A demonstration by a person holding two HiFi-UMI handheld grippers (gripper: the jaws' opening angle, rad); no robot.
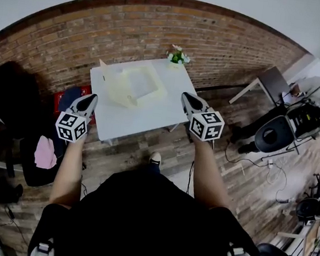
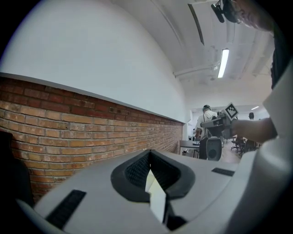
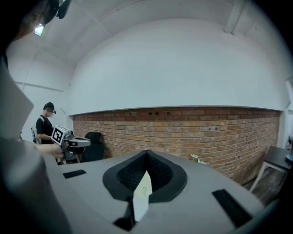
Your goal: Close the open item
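A pale yellow box (image 1: pixel 133 83) lies on the white table (image 1: pixel 149 122) with its flaps standing open. Both grippers hang in the air on the near side of the table, apart from the box. My left gripper (image 1: pixel 89 98) (image 2: pixel 149 154) is off the table's left edge, its jaws pressed together with nothing between them. My right gripper (image 1: pixel 186 97) (image 3: pixel 146 153) hovers over the table's right edge, also shut and empty. Both gripper views point at the brick wall, so neither shows the box. Each gripper appears in the other's view: the right gripper (image 2: pixel 223 121) and the left gripper (image 3: pixel 68 138).
A small potted flower (image 1: pixel 177 55) stands at the table's far edge by the brick wall (image 1: pixel 72 38). A black chair (image 1: pixel 8 88) and a red crate (image 1: pixel 64 100) are to the left. An office chair (image 1: pixel 278 133) and a desk (image 1: pixel 273 81) are to the right. A person (image 2: pixel 206 116) stands in the background.
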